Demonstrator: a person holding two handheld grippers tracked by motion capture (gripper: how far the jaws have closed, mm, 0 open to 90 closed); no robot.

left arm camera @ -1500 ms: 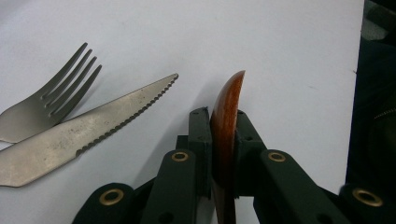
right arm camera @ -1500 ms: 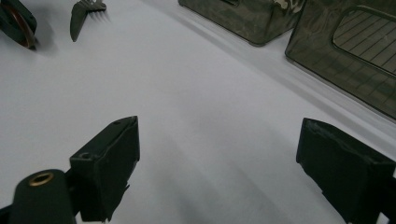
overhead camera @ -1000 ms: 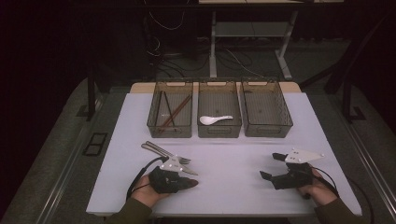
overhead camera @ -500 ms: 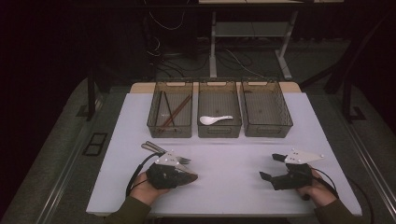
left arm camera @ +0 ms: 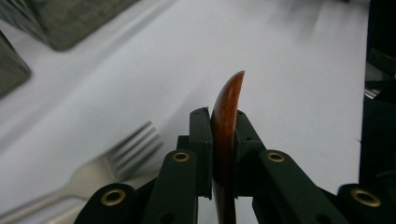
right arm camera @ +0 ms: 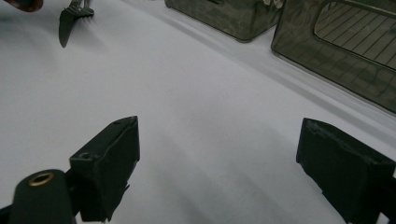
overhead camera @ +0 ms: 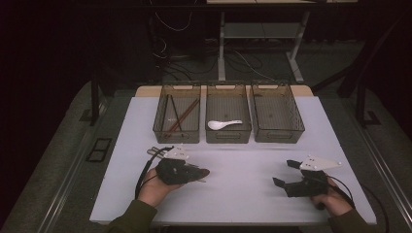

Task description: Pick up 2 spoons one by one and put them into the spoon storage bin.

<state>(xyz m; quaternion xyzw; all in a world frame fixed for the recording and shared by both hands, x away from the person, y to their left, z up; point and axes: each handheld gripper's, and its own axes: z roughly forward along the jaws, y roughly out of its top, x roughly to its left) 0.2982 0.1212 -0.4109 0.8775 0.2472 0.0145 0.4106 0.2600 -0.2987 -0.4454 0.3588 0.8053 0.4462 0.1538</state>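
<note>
Drifted slightly nearer counter's (overhead camera: 243, 194) front edge since a second ago: left claw (overhead camera: 201, 173), clamped on wooden spoon (left arm camera: 226, 121), bowl edge-up between jaws, low over counter. Metal fork (left arm camera: 116, 156) lying on counter just beside, on left. Right claw (overhead camera: 286, 174) spread wide, holding nothing, well apart at right.

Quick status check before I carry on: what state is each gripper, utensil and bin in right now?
Left gripper: shut on the wooden spoon.
Wooden spoon: clamped on edge between the jaws.
Right gripper: open, holding nothing.
Fork: lying on the table, loose.
Left bin: holds chopsticks.
Middle bin: holds a white spoon.
Right bin: looks empty.
</note>
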